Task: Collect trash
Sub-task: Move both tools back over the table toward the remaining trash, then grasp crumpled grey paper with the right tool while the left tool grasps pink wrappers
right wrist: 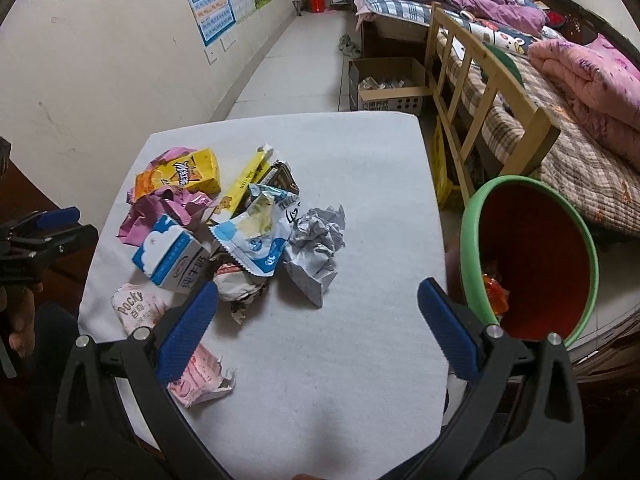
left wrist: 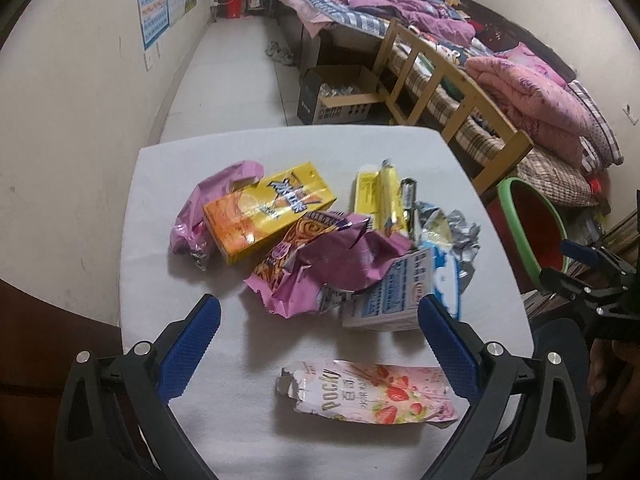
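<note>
Two grippers: left gripper [left wrist: 320, 316] and right gripper [right wrist: 318, 304], jaws apart, empty.
Trash: pink Pocky foil wrapper [left wrist: 368, 392] between left fingers; crumpled wrappers heaped mid white bench [right wrist: 360, 168].
Bin: green-rimmed red plastic bucket [right wrist: 472, 220] beside bench.

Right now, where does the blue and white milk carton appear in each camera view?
Left wrist: the milk carton lies right of centre, just beyond the right fingertip.
Right wrist: the milk carton lies left of centre, above the left fingertip.
Shared landmark: the pink Pocky wrapper lies nearer the camera than the carton in both.
</note>
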The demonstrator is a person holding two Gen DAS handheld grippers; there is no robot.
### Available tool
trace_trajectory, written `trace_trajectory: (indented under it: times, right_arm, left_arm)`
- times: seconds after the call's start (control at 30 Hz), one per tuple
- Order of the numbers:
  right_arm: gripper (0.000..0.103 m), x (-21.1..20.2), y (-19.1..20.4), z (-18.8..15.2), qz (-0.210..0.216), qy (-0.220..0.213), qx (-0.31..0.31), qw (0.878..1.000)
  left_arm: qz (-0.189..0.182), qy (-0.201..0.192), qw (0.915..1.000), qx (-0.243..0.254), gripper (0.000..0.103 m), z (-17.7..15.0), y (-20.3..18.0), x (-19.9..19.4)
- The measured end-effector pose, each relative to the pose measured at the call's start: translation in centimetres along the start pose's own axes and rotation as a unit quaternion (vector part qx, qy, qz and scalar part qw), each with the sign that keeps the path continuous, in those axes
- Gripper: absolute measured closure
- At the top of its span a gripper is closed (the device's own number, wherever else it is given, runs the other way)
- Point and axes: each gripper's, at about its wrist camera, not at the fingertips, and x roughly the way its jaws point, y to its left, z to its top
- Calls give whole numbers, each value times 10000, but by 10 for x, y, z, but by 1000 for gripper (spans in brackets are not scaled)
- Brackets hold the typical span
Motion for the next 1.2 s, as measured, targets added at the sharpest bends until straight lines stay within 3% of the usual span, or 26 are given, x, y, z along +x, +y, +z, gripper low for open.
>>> trace_trajectory:
  times: [0.3,0.6,0.73,0.8,0.87,1.0,1.07,1.2]
  right_arm:
    - [8,42,-4,12,63,230,164,9996]
    - [14,87,-12,16,134,551,319,9979]
    - [20,101,-17,18,161,635,418,9970]
    - [24,107,-20,19,178,681,447,9965]
    - [37,112,-20,19,261,755,451,9958]
    - [50,120,-16,17,481,849,402,9944]
    - [63,119,-11,16,540,842,329,9944]
    - [69,114,-2,16,501,816,210,9952]
  left_arm:
    - [56,266,9995,146,10,8,9,32]
    - [46,496,9984,271,22,18,10,64]
    - [30,642,9975,308,37,18,9,77]
    - [24,724,9968,347,45,16,8,85]
    - [46,763,9965,344,47,15,7,89]
    - [23,789,9963,345,61,10,4,92]
    - [44,771,9963,385,68,8,1,91]
    - [39,718,9965,421,80,8,-1,86]
